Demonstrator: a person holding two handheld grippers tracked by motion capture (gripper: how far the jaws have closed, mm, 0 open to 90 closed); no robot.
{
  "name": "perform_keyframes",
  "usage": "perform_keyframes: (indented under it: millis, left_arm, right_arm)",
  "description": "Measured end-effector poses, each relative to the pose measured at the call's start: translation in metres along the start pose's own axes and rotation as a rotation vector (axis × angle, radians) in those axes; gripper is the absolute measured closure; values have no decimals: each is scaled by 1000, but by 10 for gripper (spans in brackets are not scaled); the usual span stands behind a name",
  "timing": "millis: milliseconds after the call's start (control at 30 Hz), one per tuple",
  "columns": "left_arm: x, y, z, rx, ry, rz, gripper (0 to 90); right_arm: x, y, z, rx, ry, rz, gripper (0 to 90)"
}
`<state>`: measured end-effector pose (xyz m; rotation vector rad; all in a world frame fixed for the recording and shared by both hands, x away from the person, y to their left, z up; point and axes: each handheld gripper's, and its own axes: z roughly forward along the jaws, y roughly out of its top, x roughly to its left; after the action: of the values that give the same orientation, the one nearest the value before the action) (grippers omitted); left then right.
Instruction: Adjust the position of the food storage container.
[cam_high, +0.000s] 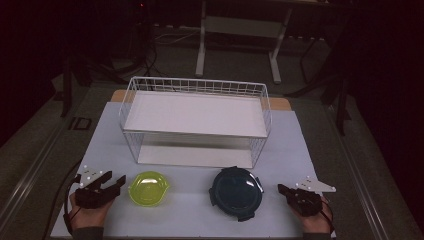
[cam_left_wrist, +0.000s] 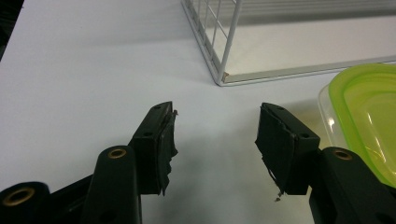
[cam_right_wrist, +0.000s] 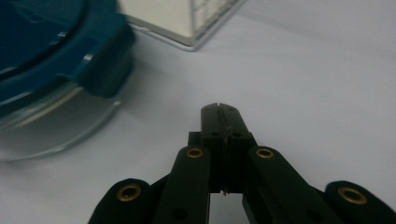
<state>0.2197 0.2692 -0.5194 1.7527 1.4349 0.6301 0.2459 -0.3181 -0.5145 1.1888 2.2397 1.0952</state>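
A yellow-green lidded container (cam_high: 148, 188) sits on the white table at front left, also seen in the left gripper view as the yellow-green container (cam_left_wrist: 366, 116). My left gripper (cam_high: 114, 181) lies just left of it, open with nothing between its jaws, as the left gripper (cam_left_wrist: 215, 133) shows over bare table. A round dark blue lidded container (cam_high: 236, 192) sits at front right, close up as the blue container (cam_right_wrist: 51, 51). My right gripper (cam_high: 284, 190) rests to its right, apart from it. The right gripper (cam_right_wrist: 219, 108) is shut on nothing.
A white wire rack (cam_high: 195, 120) with a white shelf stands across the middle of the table behind both containers; its corner (cam_left_wrist: 223, 77) is near the left gripper. Bare table lies between the containers. Dark floor and a table frame (cam_high: 240, 30) lie beyond.
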Motion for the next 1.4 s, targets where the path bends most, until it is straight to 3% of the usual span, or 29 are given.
perform_keyframes:
  millis: [400, 800, 1400]
  left_arm:
    - [-1, 0, -1, -7, 5, 0, 470]
    - [0, 0, -2, -12, 8, 3, 469]
    - [-1, 0, -1, -12, 9, 7, 465]
  right_arm:
    - [26, 3, 5, 2, 118, -54, 898]
    - [36, 2, 7, 4, 216, -76, 898]
    - [41, 3, 12, 3, 214, -72, 900]
